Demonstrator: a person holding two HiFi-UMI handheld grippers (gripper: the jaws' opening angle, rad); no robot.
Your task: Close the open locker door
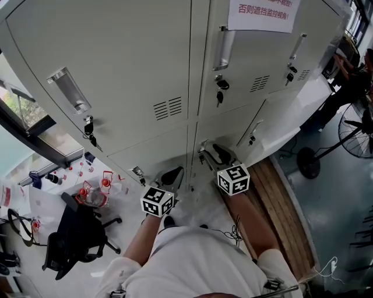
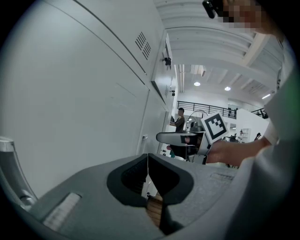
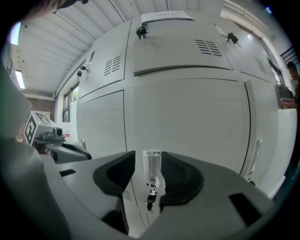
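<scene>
A bank of grey-white lockers [image 1: 145, 70] fills the head view. My right gripper [image 3: 149, 176] faces the lower middle locker door [image 3: 187, 122]. Its silver handle [image 3: 151, 168] stands between the fingers, with a small gap on the left side, and a key [image 3: 150, 200] hangs just under it. From the head view the right gripper [image 1: 217, 152] is close to that door; I cannot tell how far the door stands from its frame. My left gripper [image 2: 148, 171] is shut with nothing in it. It hovers beside the lower left locker [image 1: 151, 151], left of the right gripper.
Upper doors carry handles and keys [image 1: 220, 84], and a printed notice [image 1: 260, 14] is taped at the top. A black office chair [image 1: 76, 233] and red-capped bottles [image 1: 96, 192] stand to my left. A wooden strip [image 1: 282, 209] and a floor fan [image 1: 355, 131] are on the right.
</scene>
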